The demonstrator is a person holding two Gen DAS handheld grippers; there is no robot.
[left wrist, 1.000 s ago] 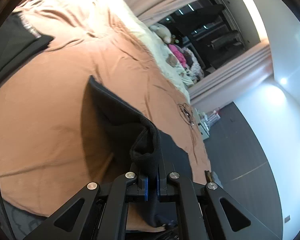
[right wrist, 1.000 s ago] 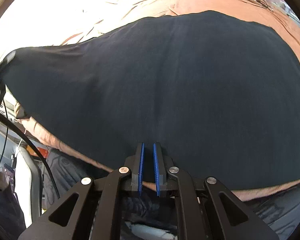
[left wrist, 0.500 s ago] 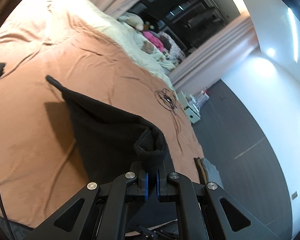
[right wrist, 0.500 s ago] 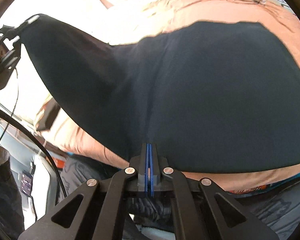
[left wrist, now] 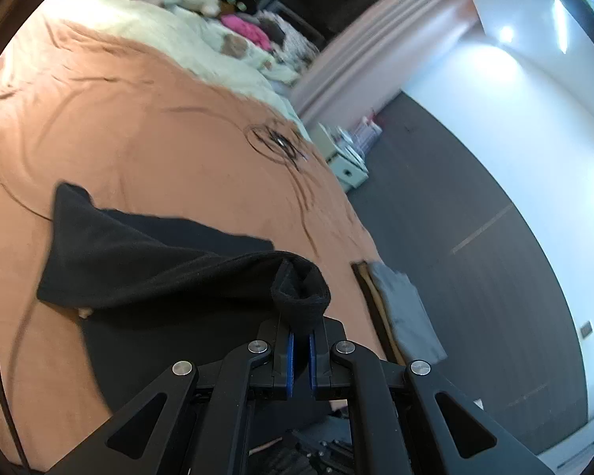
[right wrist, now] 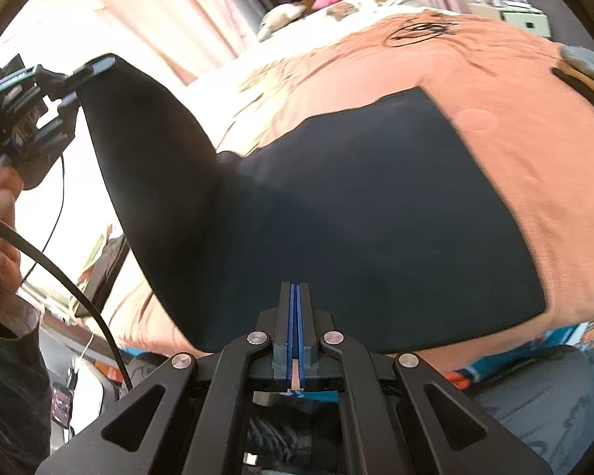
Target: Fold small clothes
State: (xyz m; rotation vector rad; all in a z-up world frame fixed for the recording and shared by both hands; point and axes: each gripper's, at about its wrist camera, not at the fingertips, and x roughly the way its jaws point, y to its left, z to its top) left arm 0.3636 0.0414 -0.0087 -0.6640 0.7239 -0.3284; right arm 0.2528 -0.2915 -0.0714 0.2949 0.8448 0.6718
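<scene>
A black garment [right wrist: 376, 206] of soft, matte knit lies across a bed covered by a rust-orange sheet [left wrist: 138, 126], whose smooth fabric shows shallow creases and a thin dark line drawing of loops near its far side. Most of the cloth rests flat on the sheet as a broad dark panel with one straight far edge and a squared corner near the bed's side. The left gripper [left wrist: 300, 340] pinches a thick rolled hem of the garment between its blue-ribbed pads, jaws narrow around the bunched fabric; from the right wrist view this corner is raised high off the bed, so the cloth hangs as a long, taut, tapering flap. The right gripper [right wrist: 296, 316] sits low at the garment's near edge with its blue pads pressed nearly together; a sliver of pale material shows between them, and I cannot tell whether any black cloth is caught there. Beyond the sheet lies a cream fleecy blanket [left wrist: 202, 51] with a pile of pink and patterned textiles. Pleated pale curtains [left wrist: 380, 51] hang behind, above a dark grey floor [left wrist: 475, 257].
</scene>
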